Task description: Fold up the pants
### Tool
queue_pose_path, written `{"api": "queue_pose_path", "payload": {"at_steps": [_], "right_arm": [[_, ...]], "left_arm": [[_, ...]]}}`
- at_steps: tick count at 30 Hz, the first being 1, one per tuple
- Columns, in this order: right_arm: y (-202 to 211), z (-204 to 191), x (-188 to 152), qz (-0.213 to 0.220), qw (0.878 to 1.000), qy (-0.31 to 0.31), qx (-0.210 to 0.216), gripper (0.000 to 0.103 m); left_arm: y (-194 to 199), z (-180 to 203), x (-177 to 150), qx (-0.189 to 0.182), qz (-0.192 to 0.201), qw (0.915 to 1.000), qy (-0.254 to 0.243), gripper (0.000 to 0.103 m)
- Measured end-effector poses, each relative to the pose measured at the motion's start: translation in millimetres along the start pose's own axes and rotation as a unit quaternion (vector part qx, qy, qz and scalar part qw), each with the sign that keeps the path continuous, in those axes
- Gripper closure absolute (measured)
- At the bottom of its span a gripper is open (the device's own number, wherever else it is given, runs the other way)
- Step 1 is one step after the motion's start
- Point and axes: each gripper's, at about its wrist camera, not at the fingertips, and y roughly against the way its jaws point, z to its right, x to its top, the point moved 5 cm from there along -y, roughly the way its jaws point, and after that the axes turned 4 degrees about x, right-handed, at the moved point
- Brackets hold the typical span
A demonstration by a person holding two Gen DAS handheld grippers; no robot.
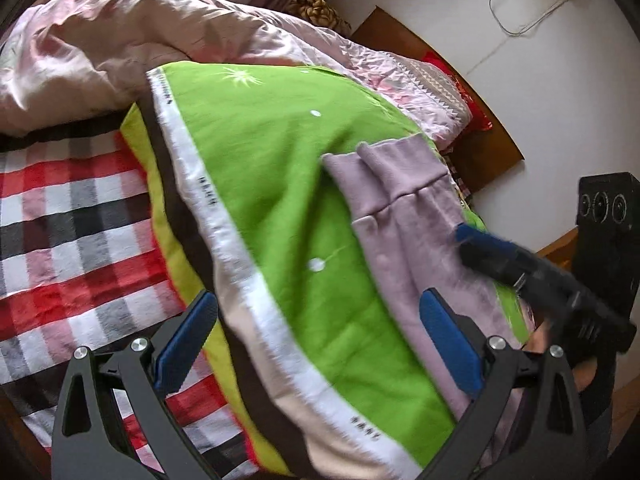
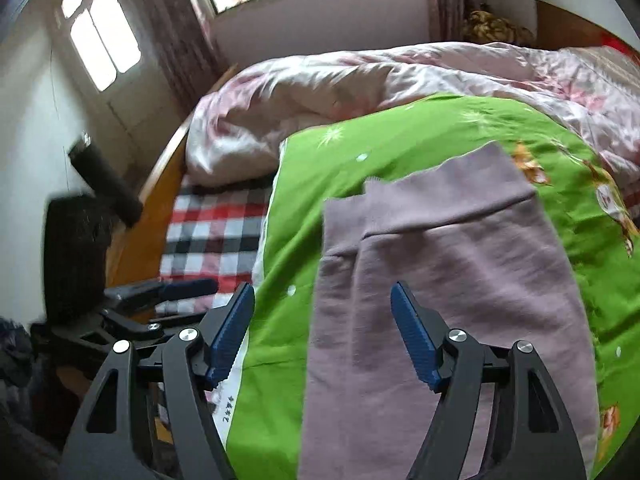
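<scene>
Mauve pants (image 2: 448, 264) lie folded lengthwise on a green cloth (image 2: 360, 152) on the bed, waistband at the far end. They also show in the left wrist view (image 1: 404, 216) at the right. My right gripper (image 2: 322, 328) is open and empty, hovering over the near part of the pants. My left gripper (image 1: 316, 344) is open and empty over the green cloth (image 1: 260, 160), left of the pants. The right gripper shows in the left wrist view (image 1: 520, 264) above the pants' right edge. The left gripper shows in the right wrist view (image 2: 172, 292) at the left.
A pink quilt (image 2: 320, 92) is bunched at the far side of the bed. A red, black and white checked blanket (image 1: 72, 220) lies left of the green cloth. A wooden headboard (image 1: 440, 64) and a black speaker (image 1: 604, 216) stand at the right.
</scene>
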Motion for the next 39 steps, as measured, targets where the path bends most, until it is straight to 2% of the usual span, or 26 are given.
{"api": "queue_pose_path", "payload": {"at_steps": [3, 5, 9, 12, 15, 19, 23, 25, 29, 33, 35, 39], "right_arm": [[41, 35, 8, 0.047, 0.998, -0.017, -0.025, 0.04], [60, 61, 6, 0.057, 0.997, -0.029, -0.053, 0.043], [65, 103, -10, 0.047, 0.994, -0.07, -0.074, 0.05], [52, 111, -32, 0.026, 0.994, -0.078, -0.074, 0.054], [48, 99, -50, 0.013, 0.995, -0.071, -0.062, 0.056], [67, 55, -74, 0.014, 0.999, -0.027, -0.032, 0.056], [92, 12, -113, -0.007, 0.999, 0.018, -0.04, 0.057], [100, -4, -137, -0.02, 0.998, 0.031, -0.055, 0.06], [104, -19, -186, -0.06, 0.99, 0.047, -0.116, 0.07], [116, -25, -209, -0.06, 0.987, 0.044, -0.139, 0.072], [119, -24, -216, -0.064, 0.982, 0.053, -0.168, 0.073], [114, -22, -221, -0.072, 0.976, 0.066, -0.195, 0.074]], "left_arm": [[3, 4, -1, -0.022, 0.0, 0.9998, -0.002, 0.002], [3, 21, 0, -0.061, -0.001, 0.9981, -0.009, 0.002], [-11, 59, 9, -0.108, -0.003, 0.9935, -0.035, 0.004], [-29, 82, 16, -0.12, -0.004, 0.9912, -0.055, 0.018], [-53, 96, 21, -0.119, -0.021, 0.9907, -0.063, 0.03], [-74, 97, 22, -0.107, -0.039, 0.9915, -0.063, 0.035], [-78, 93, 23, -0.105, -0.039, 0.9918, -0.062, 0.045], [-80, 88, 26, -0.108, -0.04, 0.9919, -0.054, 0.05], [-82, 84, 30, -0.11, -0.04, 0.9918, -0.05, 0.053], [-84, 83, 31, -0.109, -0.042, 0.992, -0.047, 0.052], [-86, 82, 31, -0.109, -0.044, 0.9921, -0.043, 0.05], [-88, 85, 31, -0.101, -0.042, 0.9929, -0.045, 0.047]]}}
